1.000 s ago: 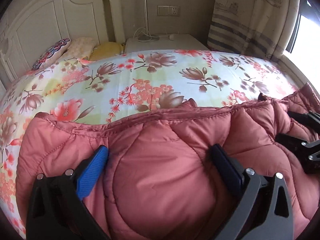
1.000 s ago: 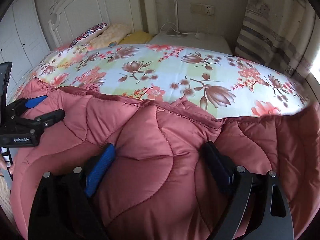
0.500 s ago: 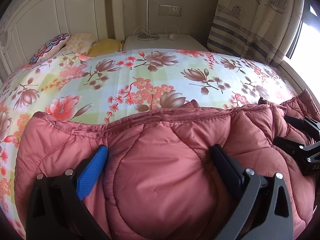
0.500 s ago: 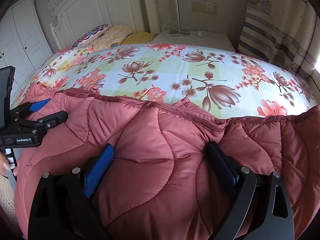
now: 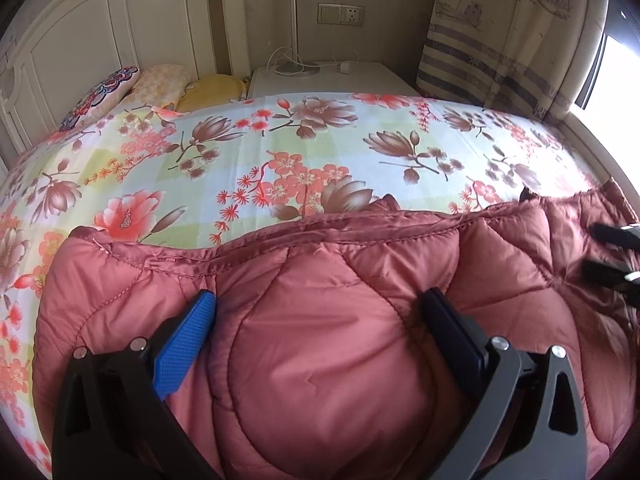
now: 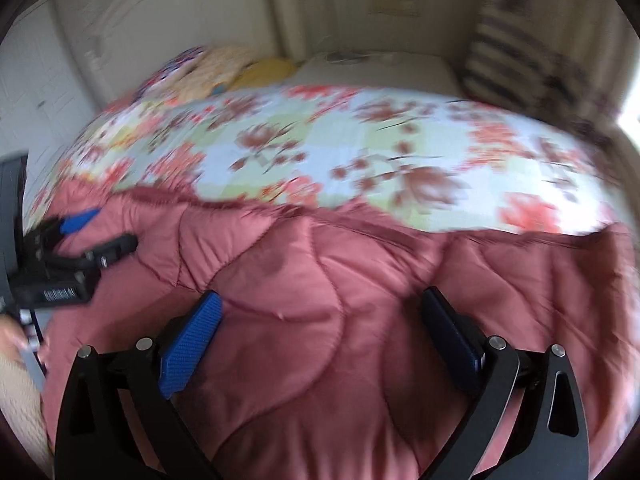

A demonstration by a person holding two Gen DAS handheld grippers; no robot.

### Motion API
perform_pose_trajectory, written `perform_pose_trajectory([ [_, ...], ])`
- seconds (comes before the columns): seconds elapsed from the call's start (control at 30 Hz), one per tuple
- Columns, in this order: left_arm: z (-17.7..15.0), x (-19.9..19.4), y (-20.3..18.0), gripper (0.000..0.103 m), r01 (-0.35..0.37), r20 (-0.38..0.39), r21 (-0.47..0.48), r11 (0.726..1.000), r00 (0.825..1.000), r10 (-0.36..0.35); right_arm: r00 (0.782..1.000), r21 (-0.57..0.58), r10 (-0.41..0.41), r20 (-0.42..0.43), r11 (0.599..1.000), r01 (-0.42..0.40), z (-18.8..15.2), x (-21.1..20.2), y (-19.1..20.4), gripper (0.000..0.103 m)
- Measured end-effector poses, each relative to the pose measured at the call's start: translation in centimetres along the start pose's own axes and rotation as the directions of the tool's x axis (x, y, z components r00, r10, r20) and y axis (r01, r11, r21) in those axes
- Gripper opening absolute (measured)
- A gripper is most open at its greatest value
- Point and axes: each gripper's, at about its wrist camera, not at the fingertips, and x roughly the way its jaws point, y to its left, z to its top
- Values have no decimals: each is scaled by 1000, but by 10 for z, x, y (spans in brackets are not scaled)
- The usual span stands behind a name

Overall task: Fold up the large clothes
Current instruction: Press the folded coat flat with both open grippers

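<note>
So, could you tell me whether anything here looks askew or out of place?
Nothing looks damaged or spilled. The pink quilted down coat lies bunched along the near edge of the floral bedsheet, its top hem wavy rather than straight. The right-wrist view is motion-blurred.

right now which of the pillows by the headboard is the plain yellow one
The yellow pillow is the one nearest the white nightstand. The cream pillow sits in the middle, and the dark patterned pillow lies farthest from the nightstand.
</note>
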Motion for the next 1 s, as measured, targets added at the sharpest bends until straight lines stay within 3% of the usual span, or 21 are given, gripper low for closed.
perform_pose_trajectory([
  [0.13,-1,0,-1,101,-5,3,-2,1000,1000,5,987,-60,108,115,993,-102,-16,-56,23,96],
  [0.2,-2,0,-1,101,-9,6,-2,1000,1000,9,987,-141,137,87,982,-123,-33,-60,46,96],
  [0.23,-2,0,-1,101,-9,7,-3,1000,1000,9,991,-186,131,40,975,-121,-42,-50,58,98],
  [0.27,-2,0,-1,101,-6,7,-5,1000,1000,6,997,-251,73,-9,965,-73,-56,-32,73,99],
  [0.33,-2,0,1,101,-6,7,-14,1000,1000,6,998,-294,35,55,956,-18,-69,-22,82,99],
  [0.43,-2,1,-2,101,-16,4,-7,1000,1000,16,998,-259,58,22,964,-50,-66,-19,75,99],
  [0.57,-2,0,-2,101,-17,4,-7,1000,1000,18,999,-234,9,49,972,3,-63,-45,72,98],
  [0.7,-2,0,-1,101,-10,6,-12,1000,1000,10,997,-294,47,58,956,-28,-82,-41,70,99],
  [0.83,-2,0,-2,101,-17,4,-7,1000,1000,17,993,-255,101,64,963,-82,-85,-31,62,99],
  [0.93,-2,0,-1,101,-23,5,-5,1000,1000,23,998,-254,50,47,967,-36,-82,-43,67,98],
  [1.0,-2,0,-1,101,-23,5,-5,1000,1000,23,993,-232,36,111,973,-9,-80,-68,58,98],
])
